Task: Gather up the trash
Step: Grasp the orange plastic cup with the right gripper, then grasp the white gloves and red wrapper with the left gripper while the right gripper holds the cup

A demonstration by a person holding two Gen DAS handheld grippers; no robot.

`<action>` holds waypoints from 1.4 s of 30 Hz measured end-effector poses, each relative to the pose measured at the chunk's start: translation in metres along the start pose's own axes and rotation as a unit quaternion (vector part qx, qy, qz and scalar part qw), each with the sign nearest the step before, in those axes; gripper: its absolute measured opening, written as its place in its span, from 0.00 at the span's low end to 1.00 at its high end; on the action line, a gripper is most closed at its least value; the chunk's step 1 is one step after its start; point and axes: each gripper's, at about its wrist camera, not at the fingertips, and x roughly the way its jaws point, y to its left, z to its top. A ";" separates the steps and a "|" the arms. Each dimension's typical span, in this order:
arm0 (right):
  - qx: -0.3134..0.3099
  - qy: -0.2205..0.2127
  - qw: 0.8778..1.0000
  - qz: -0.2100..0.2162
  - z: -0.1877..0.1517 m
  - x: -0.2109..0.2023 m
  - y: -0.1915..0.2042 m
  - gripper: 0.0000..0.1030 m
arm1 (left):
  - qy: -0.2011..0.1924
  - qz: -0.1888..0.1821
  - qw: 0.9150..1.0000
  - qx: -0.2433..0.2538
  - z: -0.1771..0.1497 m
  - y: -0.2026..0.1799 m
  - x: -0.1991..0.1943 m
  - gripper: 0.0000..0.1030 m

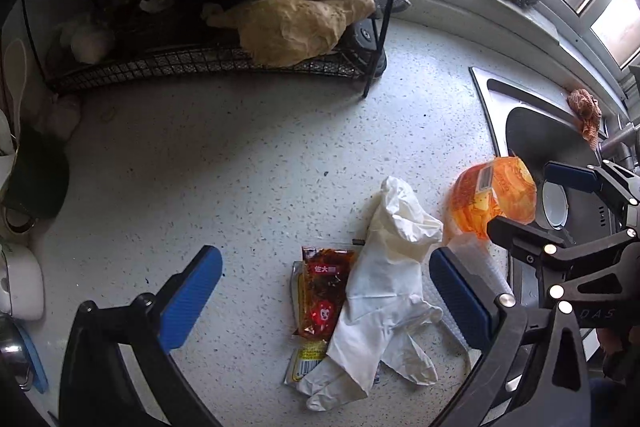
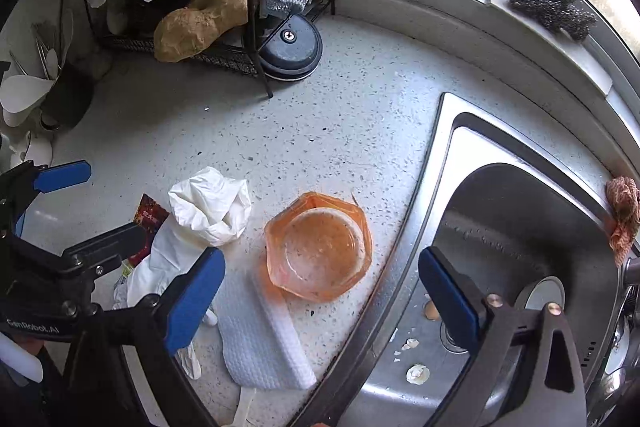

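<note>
On the speckled counter lie a pair of crumpled white gloves (image 1: 384, 267) and, beside them, a red sauce packet (image 1: 324, 291) on top of another wrapper. My left gripper (image 1: 326, 297) hangs open above them, its blue pads wide apart. An orange plastic cup in clear wrap (image 2: 320, 247) stands near the sink's edge, with a white paper towel (image 2: 260, 343) next to it. My right gripper (image 2: 322, 297) is open over the cup and touches nothing. The gloves (image 2: 208, 207) also show in the right wrist view. Each gripper shows in the other's view: right (image 1: 520, 197), left (image 2: 116, 201).
A steel sink (image 2: 440, 147) with eggshell bits (image 2: 418, 373) lies to the right. A black wire rack (image 1: 200, 63) holding brown paper bags stands at the back. Steel wool (image 2: 548, 3) rests on the window ledge, an orange cloth (image 2: 622, 211) by the tap, and cups at the left (image 1: 20, 283).
</note>
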 end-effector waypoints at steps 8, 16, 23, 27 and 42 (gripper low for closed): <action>-0.005 0.046 0.999 -0.001 0.008 0.026 -0.003 0.66 | 0.018 0.005 1.000 -0.003 0.008 0.004 0.018 1.00; -0.001 0.033 0.999 -0.003 0.005 0.016 -0.007 0.59 | 0.008 -0.002 1.000 0.001 0.007 -0.002 0.009 1.00; -0.005 -0.012 1.000 -0.002 -0.012 -0.037 0.000 0.59 | -0.019 -0.013 1.000 0.021 -0.006 -0.005 -0.027 1.00; -0.007 -0.022 1.000 0.003 -0.023 -0.055 0.012 0.59 | -0.018 -0.018 0.999 0.029 -0.021 -0.003 -0.035 1.00; 0.025 0.003 1.000 -0.011 -0.050 -0.033 0.000 0.59 | 0.048 -0.058 0.996 0.055 -0.048 -0.019 0.006 1.00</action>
